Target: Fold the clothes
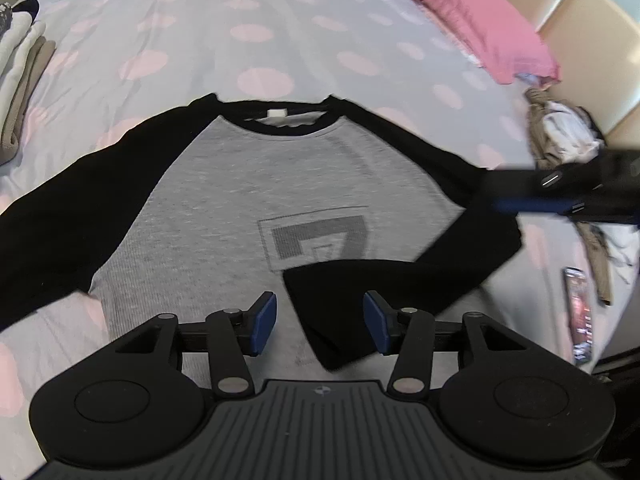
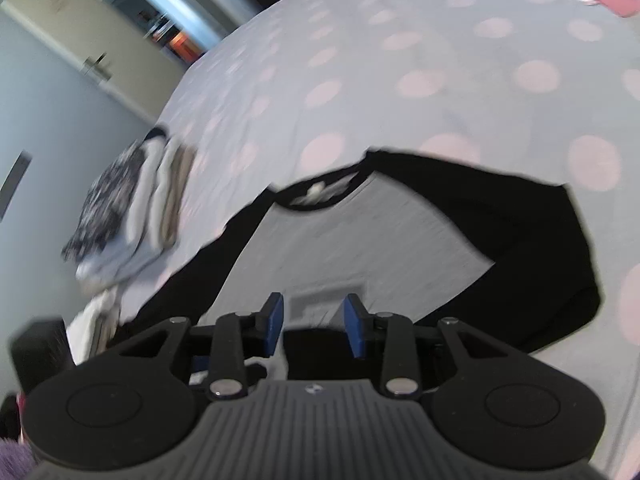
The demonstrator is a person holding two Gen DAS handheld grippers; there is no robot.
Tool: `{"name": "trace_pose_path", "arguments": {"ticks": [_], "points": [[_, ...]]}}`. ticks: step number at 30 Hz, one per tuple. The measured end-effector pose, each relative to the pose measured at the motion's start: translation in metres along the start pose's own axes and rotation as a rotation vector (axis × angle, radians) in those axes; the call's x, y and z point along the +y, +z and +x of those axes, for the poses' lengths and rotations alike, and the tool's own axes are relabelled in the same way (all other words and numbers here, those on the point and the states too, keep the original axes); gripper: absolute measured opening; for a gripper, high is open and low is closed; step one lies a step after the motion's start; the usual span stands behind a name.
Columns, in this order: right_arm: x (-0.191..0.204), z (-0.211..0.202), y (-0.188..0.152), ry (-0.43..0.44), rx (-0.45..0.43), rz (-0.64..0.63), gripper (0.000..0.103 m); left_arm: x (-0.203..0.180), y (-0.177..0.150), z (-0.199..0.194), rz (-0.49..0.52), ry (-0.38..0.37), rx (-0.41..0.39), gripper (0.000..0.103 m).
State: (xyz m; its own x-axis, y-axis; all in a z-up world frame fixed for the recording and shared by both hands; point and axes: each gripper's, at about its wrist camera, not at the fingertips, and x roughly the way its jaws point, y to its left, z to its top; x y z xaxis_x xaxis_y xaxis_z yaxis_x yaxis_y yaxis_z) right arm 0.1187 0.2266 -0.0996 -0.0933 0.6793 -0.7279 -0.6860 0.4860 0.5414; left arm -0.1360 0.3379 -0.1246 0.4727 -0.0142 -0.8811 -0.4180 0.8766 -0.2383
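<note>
Shirt is lying flat with one sleeve folded in, both grippers hovering released, most folds remaining.

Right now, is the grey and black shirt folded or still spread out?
Mostly spread: the shirt lies flat on the bed, with only one black sleeve folded across its front.
</note>
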Motion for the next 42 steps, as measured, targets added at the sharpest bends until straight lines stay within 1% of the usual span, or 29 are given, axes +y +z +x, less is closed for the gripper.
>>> {"name": "trace_pose_path", "arguments": {"ticks": [3, 5, 7, 8, 10, 13, 14, 16, 19, 23, 25, 28, 31, 33, 34, 36, 37, 40, 42], "points": [[-0.017, -0.008, 0.016, -0.041, -0.037, 0.048, 0.039, 0.009, 0.002, 0.020, -0.030, 0.018, 0.016, 0.046], [-0.028, -0.013, 0.026, -0.084, -0.057, 0.060, 0.041, 0.015, 0.003, 0.031, -0.056, 0.005, 0.021, 0.045], [-0.038, -0.017, 0.036, -0.144, -0.073, 0.055, 0.042, 0.016, 0.003, 0.040, -0.059, -0.012, 0.024, 0.044], [-0.042, -0.018, 0.041, -0.181, -0.079, 0.041, 0.042, 0.014, 0.003, 0.043, -0.048, -0.013, 0.031, 0.037], [-0.050, -0.018, 0.050, -0.258, -0.091, 0.005, 0.042, 0.008, 0.002, 0.049, -0.016, 0.012, 0.033, 0.020], [-0.064, -0.012, 0.061, -0.351, -0.086, -0.036, 0.042, 0.005, 0.001, 0.048, -0.001, 0.002, 0.011, 0.004], [-0.069, -0.010, 0.065, -0.371, -0.080, -0.028, 0.042, 0.005, 0.002, 0.045, -0.010, -0.015, -0.002, 0.003], [-0.080, -0.008, 0.070, -0.378, -0.065, 0.018, 0.042, 0.005, 0.003, 0.037, -0.033, -0.054, -0.029, 0.003], [-0.090, -0.006, 0.074, -0.348, -0.037, 0.086, 0.042, 0.002, 0.010, 0.013, -0.046, -0.135, -0.090, 0.003], [-0.086, -0.002, 0.072, -0.352, -0.026, 0.074, 0.042, 0.003, 0.025, -0.020, -0.058, -0.199, -0.177, 0.003], [-0.083, 0.000, 0.071, -0.355, -0.027, 0.062, 0.042, 0.010, 0.033, -0.036, -0.078, -0.212, -0.218, 0.003], [-0.080, 0.003, 0.070, -0.359, -0.029, 0.051, 0.042, 0.029, 0.043, -0.056, -0.126, -0.197, -0.277, 0.003], [-0.078, 0.006, 0.067, -0.371, -0.018, 0.028, 0.042, 0.057, 0.051, -0.071, -0.204, -0.150, -0.317, 0.003], [-0.075, 0.011, 0.063, -0.385, -0.002, -0.006, 0.042, 0.077, 0.053, -0.076, -0.263, -0.106, -0.326, 0.003], [-0.073, 0.013, 0.061, -0.393, 0.006, -0.028, 0.041, 0.086, 0.053, -0.076, -0.287, -0.063, -0.326, 0.003], [-0.068, 0.018, 0.055, -0.405, 0.025, -0.083, 0.041, 0.104, 0.049, -0.074, -0.330, 0.017, -0.301, 0.003], [-0.065, 0.021, 0.052, -0.407, 0.035, -0.110, 0.040, 0.111, 0.047, -0.070, -0.353, 0.039, -0.285, 0.003], [-0.058, 0.030, 0.043, -0.398, 0.080, -0.185, 0.040, 0.126, 0.044, -0.055, -0.390, 0.075, -0.247, 0.003], [-0.054, 0.036, 0.037, -0.391, 0.119, -0.231, 0.039, 0.132, 0.041, -0.044, -0.397, 0.083, -0.217, 0.003]]}}
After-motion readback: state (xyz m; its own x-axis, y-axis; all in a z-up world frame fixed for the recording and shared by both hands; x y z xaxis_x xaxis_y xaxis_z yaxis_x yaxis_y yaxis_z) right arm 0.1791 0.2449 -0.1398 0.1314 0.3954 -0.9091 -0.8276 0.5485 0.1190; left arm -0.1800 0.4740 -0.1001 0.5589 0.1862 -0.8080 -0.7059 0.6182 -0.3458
